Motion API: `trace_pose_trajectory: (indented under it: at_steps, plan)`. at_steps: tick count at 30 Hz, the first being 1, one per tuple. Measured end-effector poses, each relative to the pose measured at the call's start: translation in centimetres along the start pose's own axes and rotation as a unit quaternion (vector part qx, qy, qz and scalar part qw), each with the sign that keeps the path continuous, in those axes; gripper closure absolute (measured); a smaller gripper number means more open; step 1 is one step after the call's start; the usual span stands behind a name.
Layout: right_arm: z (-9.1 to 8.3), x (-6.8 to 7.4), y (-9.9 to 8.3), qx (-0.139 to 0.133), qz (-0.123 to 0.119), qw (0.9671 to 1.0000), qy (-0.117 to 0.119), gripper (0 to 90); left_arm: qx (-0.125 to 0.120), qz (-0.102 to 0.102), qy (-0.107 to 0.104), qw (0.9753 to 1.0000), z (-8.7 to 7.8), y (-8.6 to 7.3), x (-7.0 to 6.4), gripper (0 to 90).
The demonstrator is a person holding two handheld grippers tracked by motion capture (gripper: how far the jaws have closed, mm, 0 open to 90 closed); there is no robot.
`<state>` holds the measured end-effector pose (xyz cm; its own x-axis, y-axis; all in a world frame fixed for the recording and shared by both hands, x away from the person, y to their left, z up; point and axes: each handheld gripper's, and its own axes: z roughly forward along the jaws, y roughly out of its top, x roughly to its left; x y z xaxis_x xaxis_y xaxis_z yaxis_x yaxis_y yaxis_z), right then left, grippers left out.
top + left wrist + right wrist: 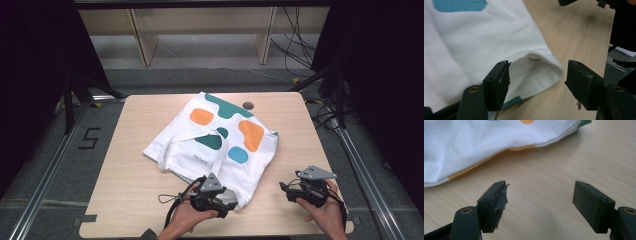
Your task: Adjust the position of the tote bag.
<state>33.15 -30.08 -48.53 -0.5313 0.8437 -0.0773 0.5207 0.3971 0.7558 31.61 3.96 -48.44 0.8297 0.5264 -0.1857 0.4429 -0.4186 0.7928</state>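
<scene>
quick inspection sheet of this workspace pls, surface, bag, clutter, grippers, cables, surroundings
surface: light wooden table, bare around the bag.
job's things: white tote bag with teal, orange and blue patches lies flat near the middle, handles folded on top; its near corner gapes slightly open.
clutter: small dark round spot on the far table edge; what it is, cannot tell.
grippers: left gripper open, jaws either side of the bag's near corner, not closed on it. right gripper open over bare wood, apart from the bag.
cables: a cable loops from the left gripper; more cables on the floor beyond.
surroundings: wooden frame legs behind, dark curtains at the sides.
</scene>
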Motion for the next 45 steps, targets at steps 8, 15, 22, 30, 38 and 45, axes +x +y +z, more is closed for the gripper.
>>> trace_pose_trajectory:
  at_steps: [8,15,22,30,38,45]
  plan:
    - [0.1,3.5,1.2,-0.010,0.011,0.9972,0.074,27.2,-0.023,-0.022,0.069,0.9971,-6.0,-2.3,3.5,30.8]
    - [1.3,7.4,2.7,-0.009,-0.027,0.9913,0.128,22.9,-0.029,-0.055,0.134,0.9890,-8.5,-4.1,6.1,29.8]
    - [2.9,11.1,4.1,-0.012,-0.077,0.9856,0.150,19.0,-0.022,-0.075,0.204,0.9758,-10.8,-5.5,8.4,27.5]
    - [5.1,13.5,5.0,0.029,-0.144,0.9840,0.101,33.1,-0.018,-0.098,0.250,0.9629,-11.6,-6.7,10.0,25.2]
    - [5.1,12.7,4.6,0.057,-0.146,0.9787,0.133,68.4,-0.005,-0.092,0.259,0.9615,-12.0,-6.9,10.4,24.6]
    - [2.6,9.4,3.7,0.032,-0.129,0.9857,0.103,85.7,-0.013,-0.102,0.269,0.9577,-11.5,-7.3,10.9,23.1]
